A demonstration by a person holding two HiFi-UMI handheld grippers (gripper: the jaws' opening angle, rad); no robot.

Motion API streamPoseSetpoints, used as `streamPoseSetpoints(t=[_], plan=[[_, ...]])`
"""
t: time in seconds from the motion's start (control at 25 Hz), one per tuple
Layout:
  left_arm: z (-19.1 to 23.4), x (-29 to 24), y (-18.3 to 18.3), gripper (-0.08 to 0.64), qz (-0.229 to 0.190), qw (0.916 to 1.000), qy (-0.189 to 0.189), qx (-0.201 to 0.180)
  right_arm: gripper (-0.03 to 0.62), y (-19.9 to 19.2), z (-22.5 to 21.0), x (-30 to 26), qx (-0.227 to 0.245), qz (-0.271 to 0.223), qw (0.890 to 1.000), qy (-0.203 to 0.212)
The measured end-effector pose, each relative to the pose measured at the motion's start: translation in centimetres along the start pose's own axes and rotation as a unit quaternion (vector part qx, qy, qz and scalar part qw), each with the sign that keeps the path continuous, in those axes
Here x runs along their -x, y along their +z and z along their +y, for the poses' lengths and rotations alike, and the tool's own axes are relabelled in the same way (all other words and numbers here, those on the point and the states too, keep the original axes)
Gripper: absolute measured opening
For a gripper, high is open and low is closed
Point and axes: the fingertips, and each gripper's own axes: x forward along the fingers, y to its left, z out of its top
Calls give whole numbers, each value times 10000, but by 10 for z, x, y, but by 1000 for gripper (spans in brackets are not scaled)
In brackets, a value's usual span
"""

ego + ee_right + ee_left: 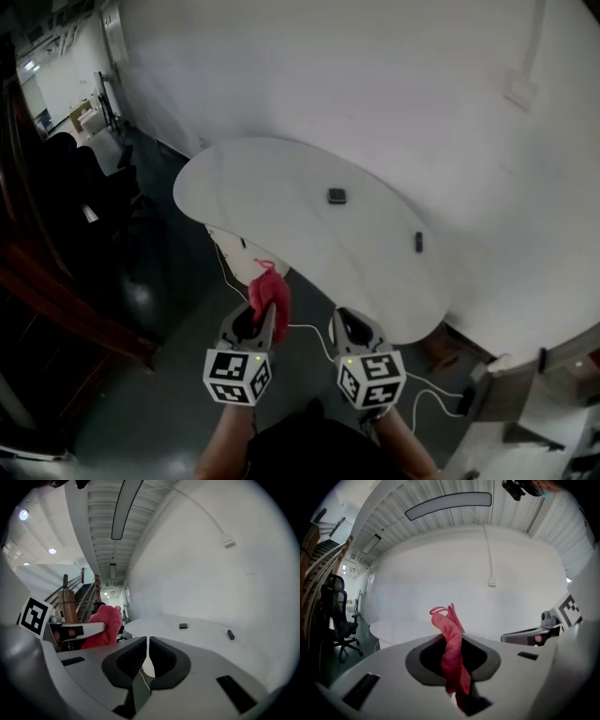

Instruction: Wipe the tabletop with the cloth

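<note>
Cloth (269, 292), one, in left hand-held gripper (260, 321)

A small box (337, 196) lies on the table (267, 178) near its middle, a small stick (418, 242) to its right by the edge. An office chair (340, 613) stands left of the table.

I count two of my own, left gripper (263, 322) and right gripper (350, 319), one red cloth (270, 292), one white table (272, 178) and two small dark objects (337, 195) (418, 242).
</note>
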Motion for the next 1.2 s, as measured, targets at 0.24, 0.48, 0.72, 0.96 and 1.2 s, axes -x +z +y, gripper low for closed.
streamPoseSetpoints(t=[0.24,0.48,0.72,0.96,1.2], plan=[[-2,-9,2,66,-3,10000,86,-10,6,4,-10,-6,2,27,10000,53],[-2,-16,3,66,-3,9999,148,-34,105,2,-16,-12,-28,187,9996,197],[2,-31,7,66,26,9999,142,-33,189,4,-28,-22,-172,306,9993,112],[15,-65,6,66,124,9999,42,-20,236,6,-45,-51,-272,431,9987,-7],[51,-121,16,66,159,9997,-155,-27,264,18,-59,-108,-276,584,9977,-227]])
